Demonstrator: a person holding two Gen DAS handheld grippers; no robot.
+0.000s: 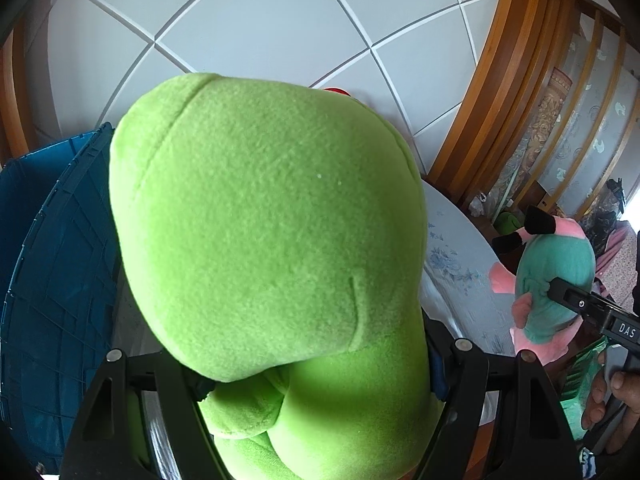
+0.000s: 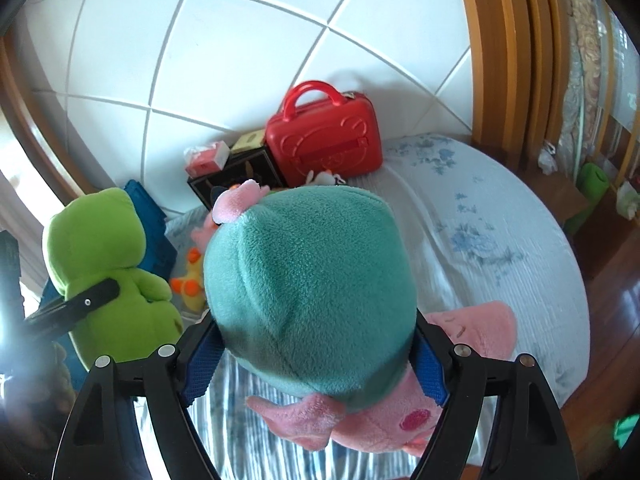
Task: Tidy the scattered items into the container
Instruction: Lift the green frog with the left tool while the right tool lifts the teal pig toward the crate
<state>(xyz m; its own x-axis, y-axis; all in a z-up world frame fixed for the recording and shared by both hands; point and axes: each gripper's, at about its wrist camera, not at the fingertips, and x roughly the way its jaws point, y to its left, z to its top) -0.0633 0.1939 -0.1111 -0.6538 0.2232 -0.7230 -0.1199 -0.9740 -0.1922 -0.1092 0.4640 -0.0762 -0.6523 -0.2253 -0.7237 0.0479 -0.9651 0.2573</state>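
Note:
My left gripper (image 1: 316, 384) is shut on a bright green plush frog (image 1: 264, 232) that fills the left wrist view; it also shows in the right wrist view (image 2: 104, 256), held in the air. The blue crate (image 1: 44, 264) lies to its left, also seen behind the frog (image 2: 150, 220). My right gripper (image 2: 316, 364) is shut on a teal and pink plush (image 2: 304, 280), held above the bed; it shows at the right of the left wrist view (image 1: 552, 280). A yellow and orange plush duck (image 2: 190, 278) lies on the bed by the crate.
A red case (image 2: 324, 142), a black box (image 2: 240, 178) and a pink tissue pack (image 2: 206, 160) stand against the white padded headboard (image 2: 224, 40). The floral bedspread (image 2: 500, 248) stretches right. A wooden frame (image 2: 488, 40) and a wooden floor (image 2: 608, 360) lie to the right.

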